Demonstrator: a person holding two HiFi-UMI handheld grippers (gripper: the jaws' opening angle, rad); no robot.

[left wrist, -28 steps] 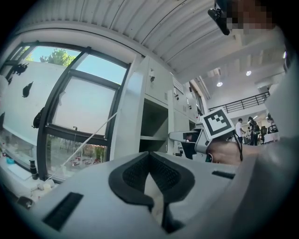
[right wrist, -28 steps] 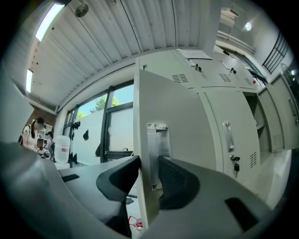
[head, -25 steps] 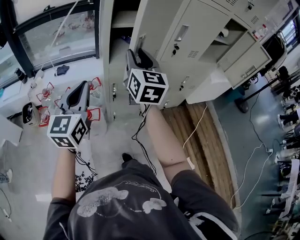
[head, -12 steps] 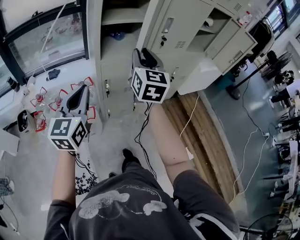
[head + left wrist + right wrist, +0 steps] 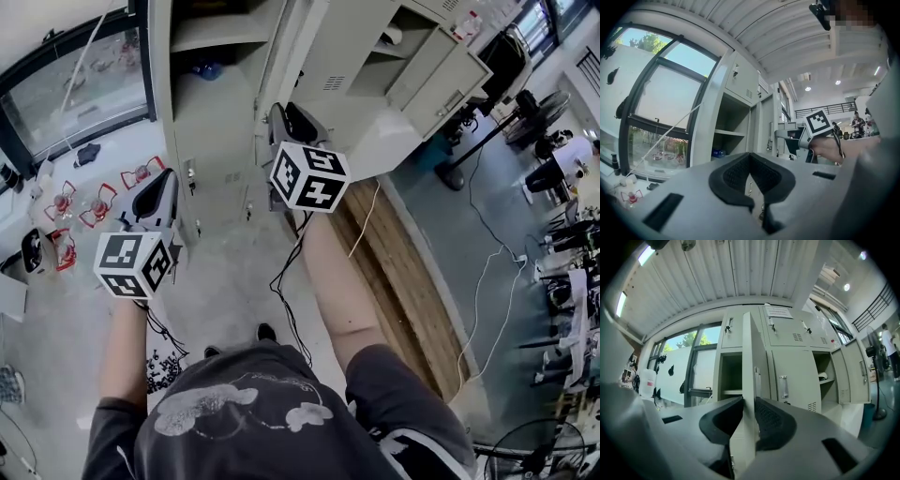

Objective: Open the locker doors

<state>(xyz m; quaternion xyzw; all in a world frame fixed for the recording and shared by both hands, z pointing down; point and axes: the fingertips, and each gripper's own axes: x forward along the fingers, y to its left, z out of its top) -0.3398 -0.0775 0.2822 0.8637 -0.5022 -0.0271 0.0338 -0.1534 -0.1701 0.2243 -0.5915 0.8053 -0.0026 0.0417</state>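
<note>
A row of pale grey lockers [image 5: 356, 56] stands ahead of me. The right gripper [image 5: 281, 114] sits at the free edge of one upright locker door [image 5: 751, 380], which is swung partly out from an open compartment with a shelf [image 5: 211, 37]. In the right gripper view the door's edge runs straight between the jaws of the right gripper [image 5: 749, 416]; they are closing and both pads lie against it. The left gripper [image 5: 159, 186] hangs lower left, away from the lockers. In its own view the left gripper [image 5: 750, 161] has its tips together, with nothing between them.
A closed door with a handle [image 5: 783, 380] is right of the held door, and further right two lockers stand open [image 5: 441, 70]. Wooden boards [image 5: 394, 272] and cables [image 5: 281, 272] lie on the floor. Red-and-white items [image 5: 94, 206] sit below a window [image 5: 75, 75].
The open compartment to the left of the right gripper shows wider than a second ago, with the gripper still at the door's edge. The left gripper has hardly moved.
</note>
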